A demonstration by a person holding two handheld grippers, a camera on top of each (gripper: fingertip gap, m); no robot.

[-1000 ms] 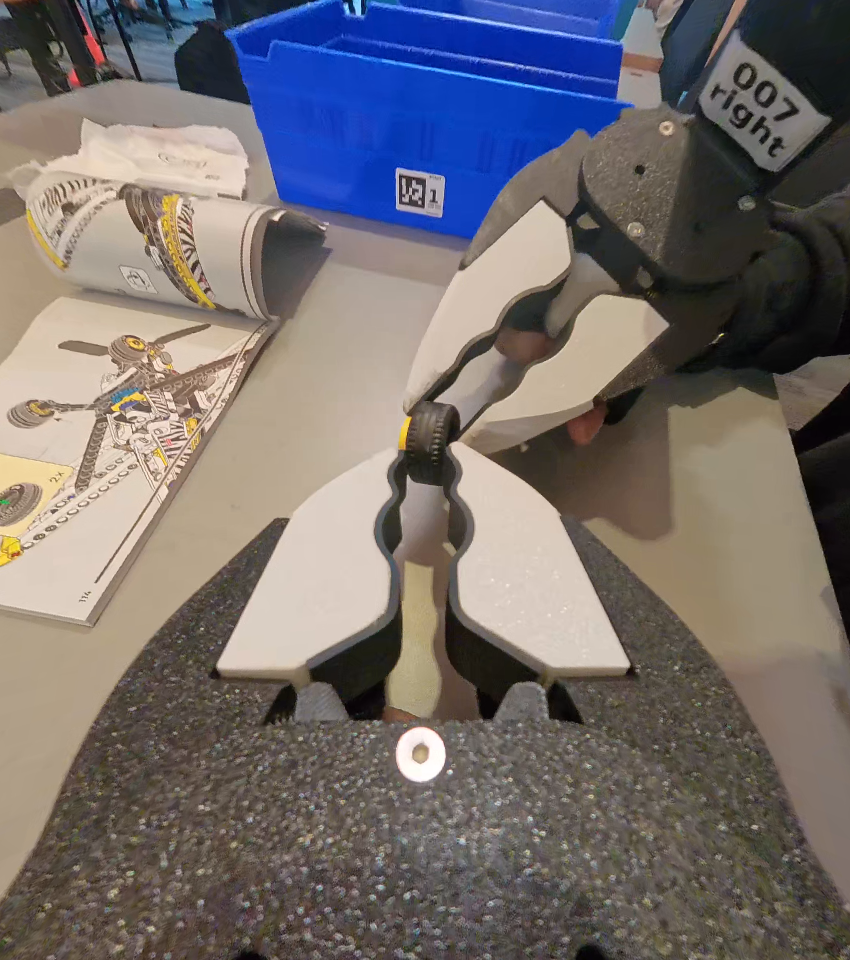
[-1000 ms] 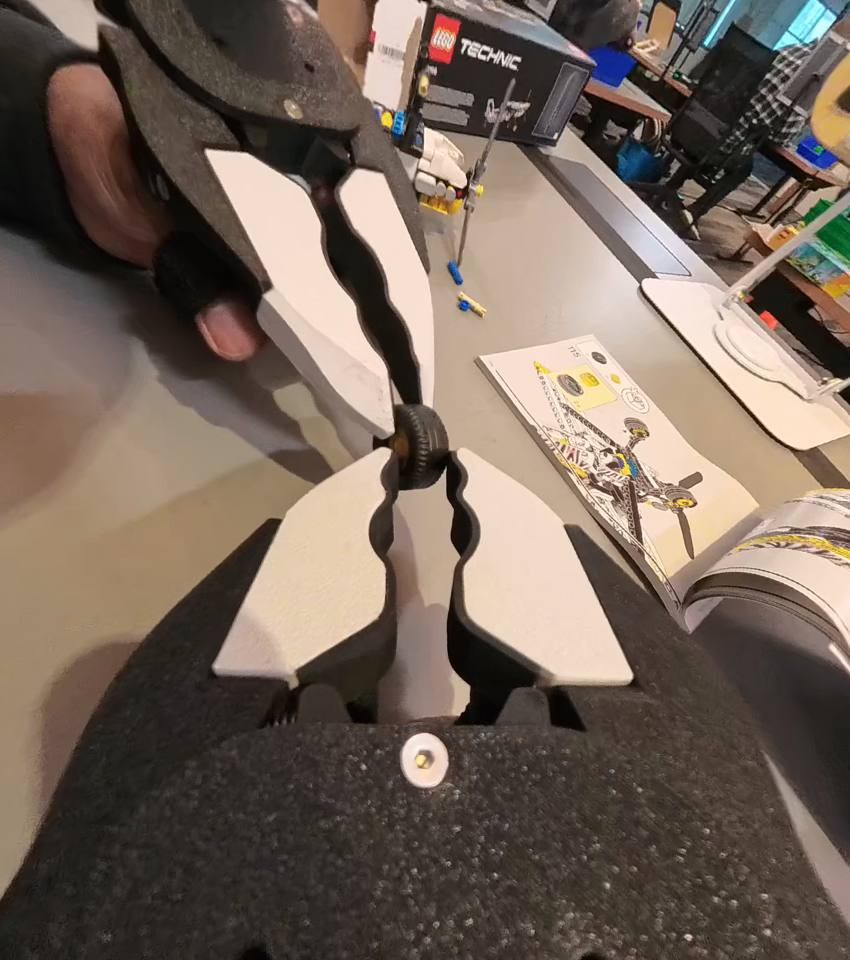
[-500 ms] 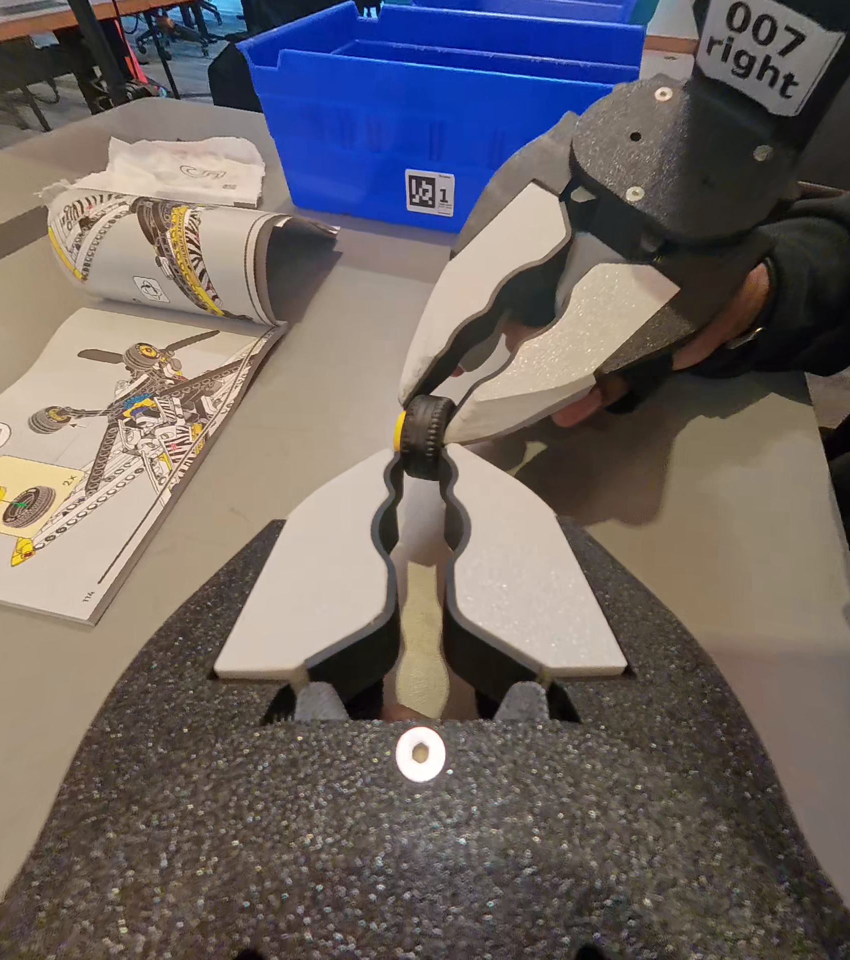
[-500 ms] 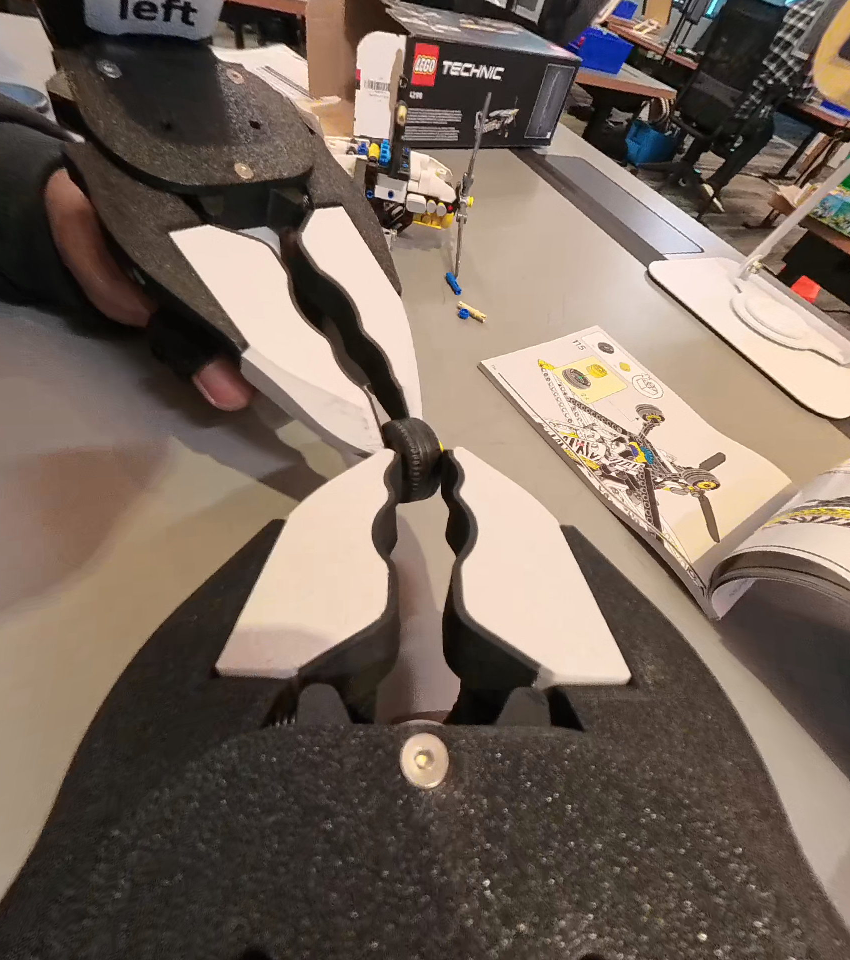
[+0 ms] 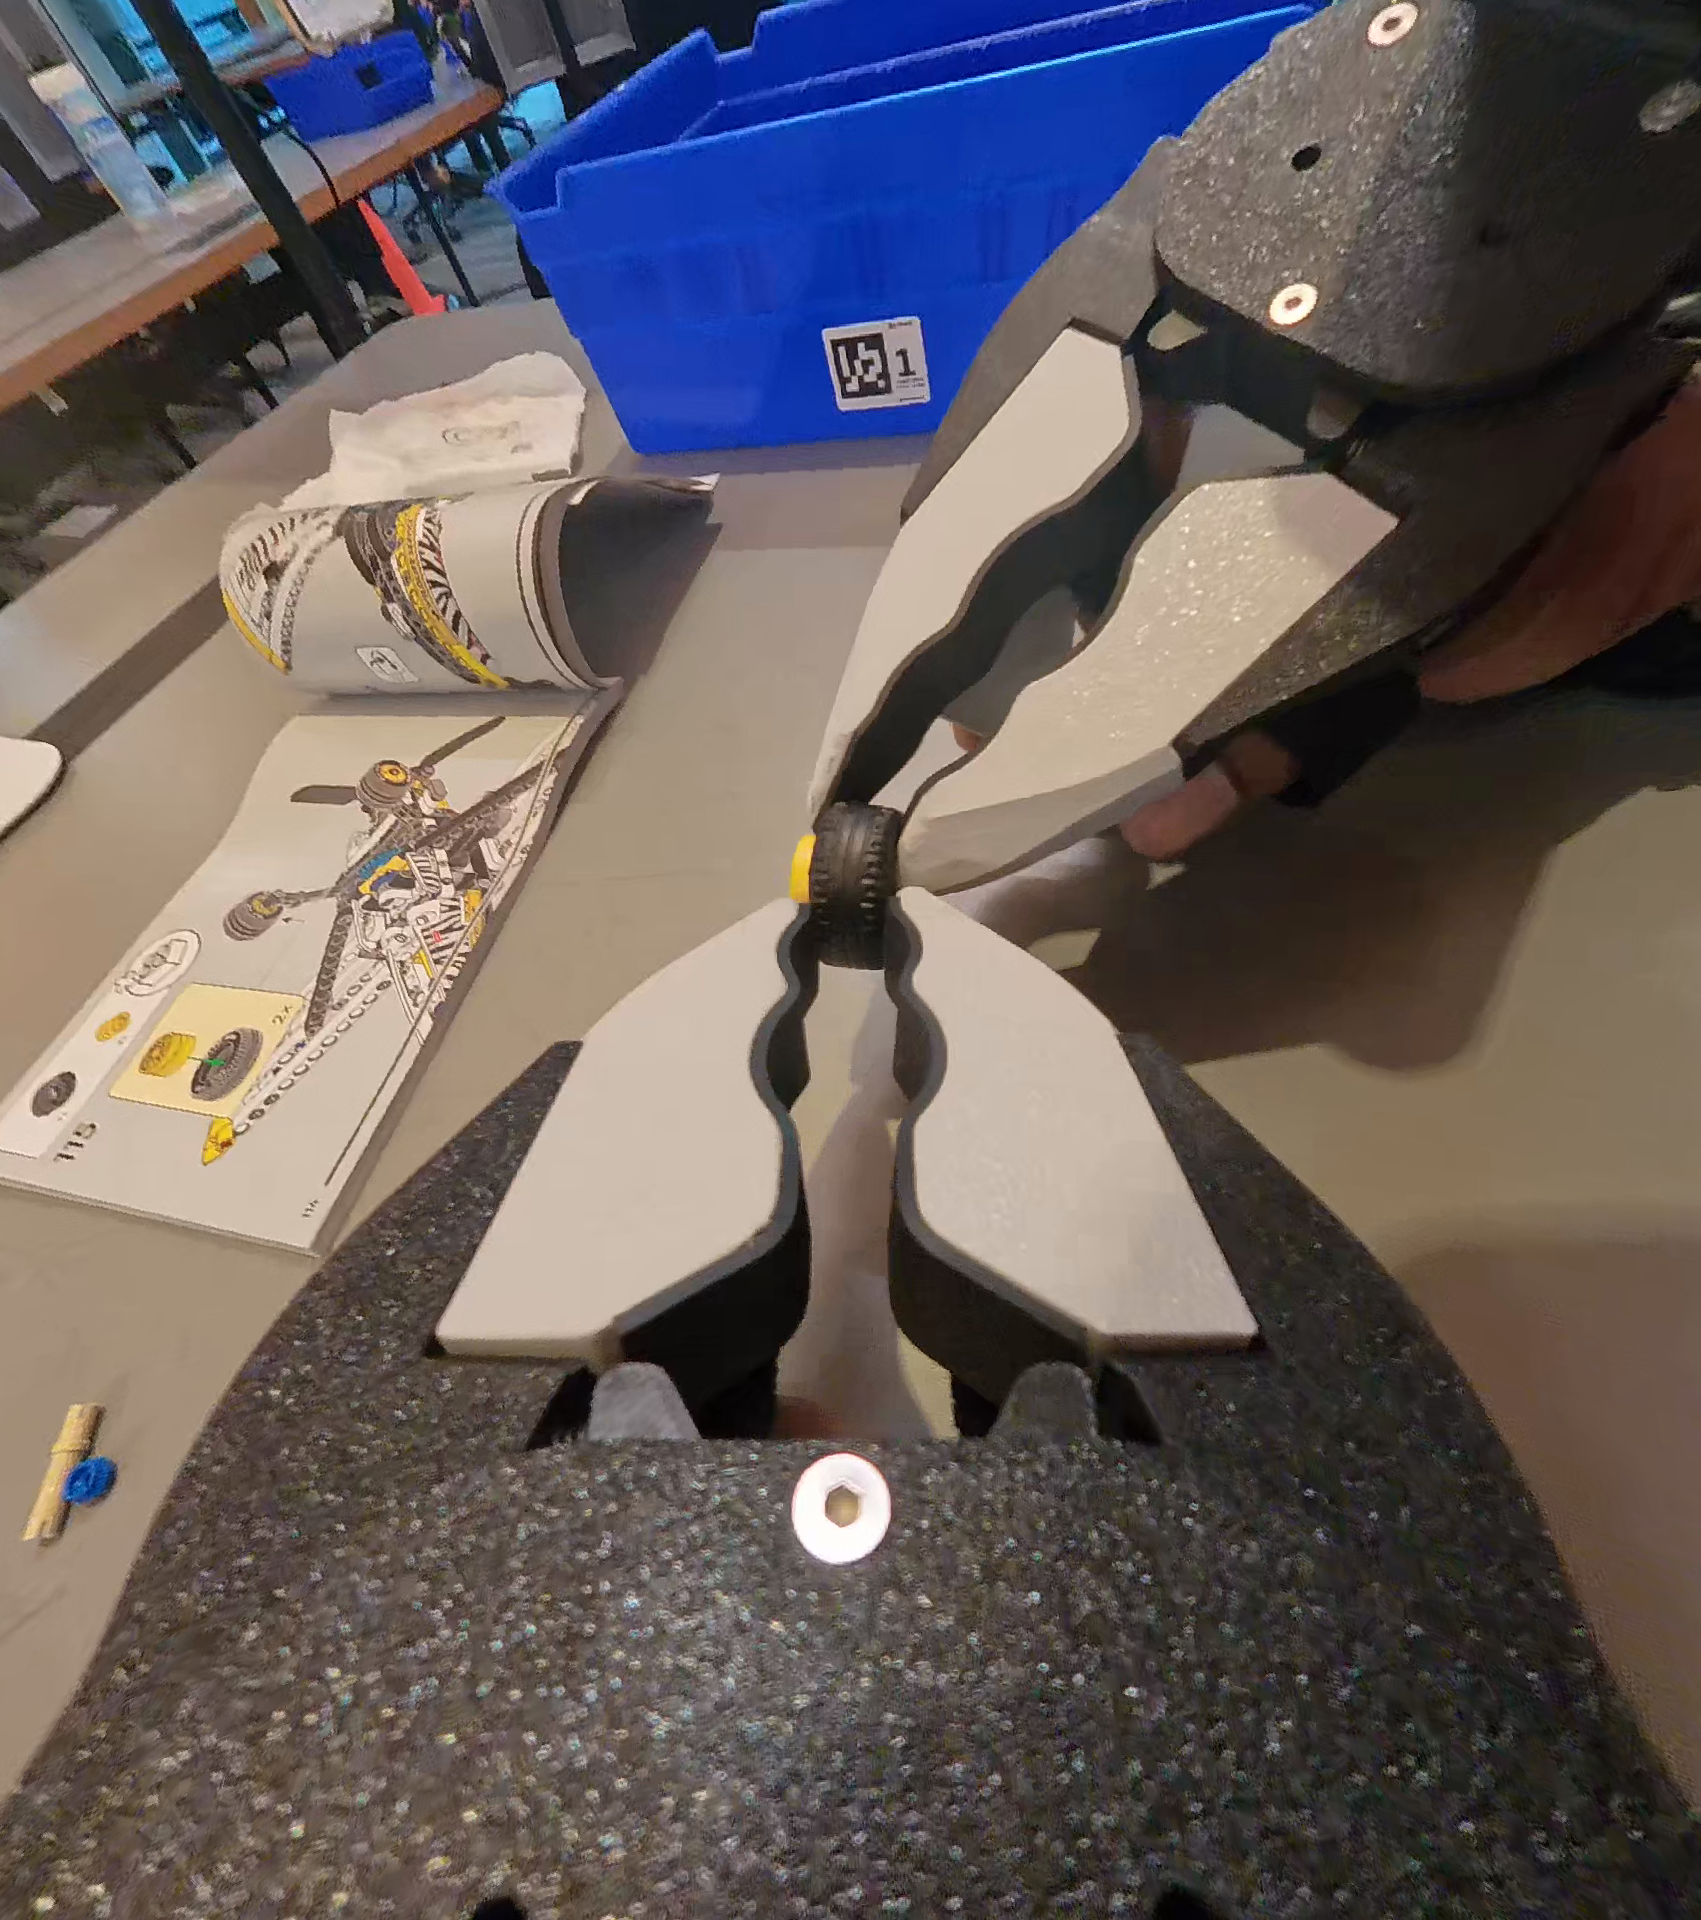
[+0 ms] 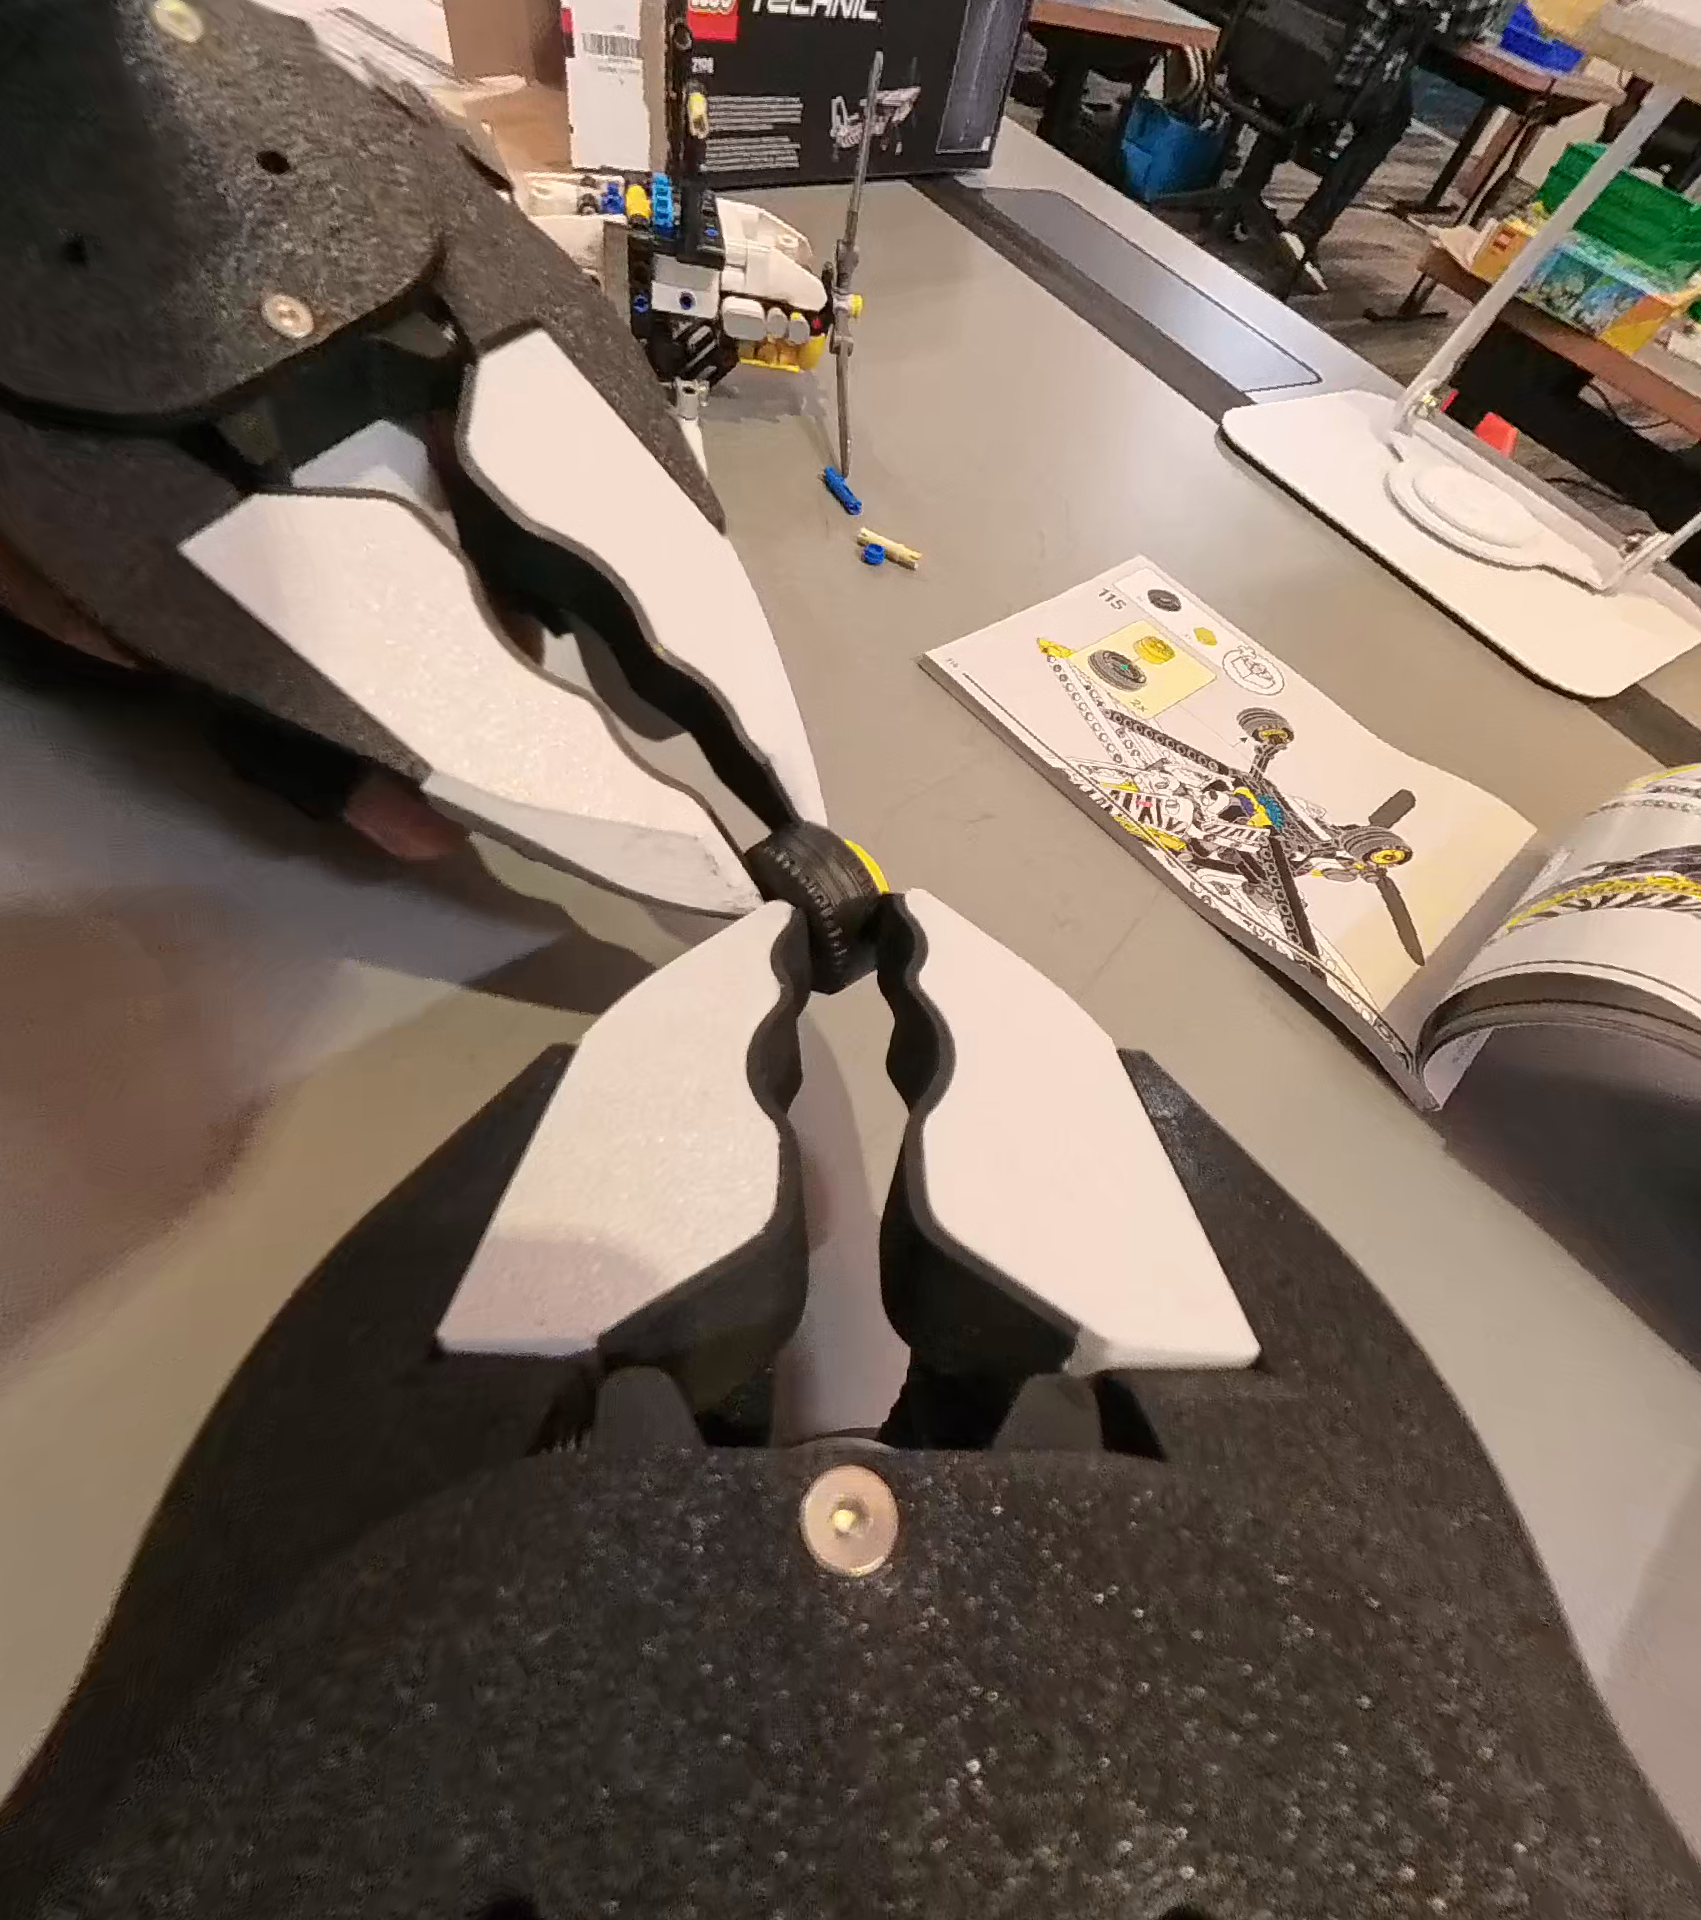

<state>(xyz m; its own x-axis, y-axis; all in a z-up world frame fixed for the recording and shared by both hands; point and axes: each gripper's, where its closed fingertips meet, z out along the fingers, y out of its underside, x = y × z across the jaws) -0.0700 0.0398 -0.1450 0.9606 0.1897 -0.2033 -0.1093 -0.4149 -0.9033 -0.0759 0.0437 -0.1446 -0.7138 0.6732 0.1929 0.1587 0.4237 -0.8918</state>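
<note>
wheel: small black rubber tyre on a yellow plastic hub (image 5: pixel 851 883) sits pinched from both ends, above the grey tabletop (image 5: pixel 700 810), right where your two grippers meet tip to tip.

left gripper (image 5: pixel 844 940): pale fingertips (image 5: pixel 773 925) pressed onto the tyre's tread, narrow gap, firm hold. same as a second ago.

right gripper (image 6: pixel 833 956): its jaws also clamp the tyre, pads on both sides. a second ago they stood a touch wider around it, now they've closed in. so both tools share the part; hub pokes out one side, yellow face visible in both views.

other change since the earlier frames: both cameras swung. left view now shows loose tan and blue pins (image 5: pixel 67 1470) at lower left, not in frame before, and the blue plastic crate (image 5: pixel 825 208) sits higher. right view now shows the half-built white, black and yellow model (image 6: pixel 721 301) nearer centre.

open instruction booklet (image 5: pixel 306 935) lies flat beside you, well apart from the wheel, unmoved.
</note>
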